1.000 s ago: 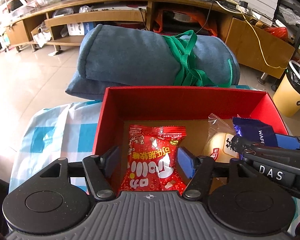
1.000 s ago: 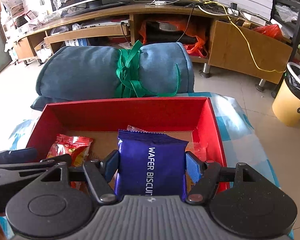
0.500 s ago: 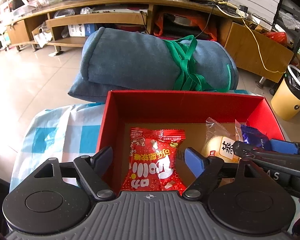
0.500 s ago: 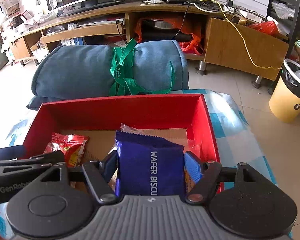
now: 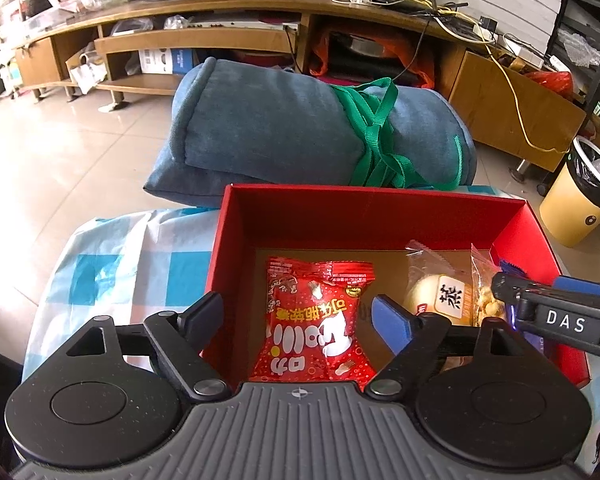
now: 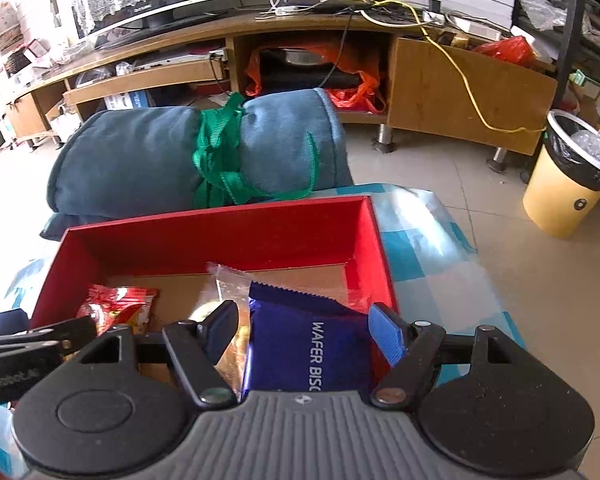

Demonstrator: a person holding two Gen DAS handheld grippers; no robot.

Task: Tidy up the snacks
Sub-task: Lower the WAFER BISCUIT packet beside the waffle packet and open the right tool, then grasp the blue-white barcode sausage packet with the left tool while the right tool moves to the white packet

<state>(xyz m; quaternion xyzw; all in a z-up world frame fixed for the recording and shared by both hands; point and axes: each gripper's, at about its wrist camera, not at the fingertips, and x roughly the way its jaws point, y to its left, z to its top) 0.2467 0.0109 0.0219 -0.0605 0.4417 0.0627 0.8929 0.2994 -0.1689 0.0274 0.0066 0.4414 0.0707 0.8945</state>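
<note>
Rectangular red cardboard box (image 5: 380, 208), crinkly red foil packet (image 5: 314, 320), glossy blue wafer wrapper (image 6: 308, 344)

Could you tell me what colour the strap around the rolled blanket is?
Green strap; right wrist view.

Blue-checked tablecloth (image 5: 148, 264) under red box (image 5: 372, 208), blue bedroll (image 5: 284, 128).

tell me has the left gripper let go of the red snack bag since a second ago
Yes. The left gripper is opening; its fingers now stand clear of the red snack bag in the red box.
</note>
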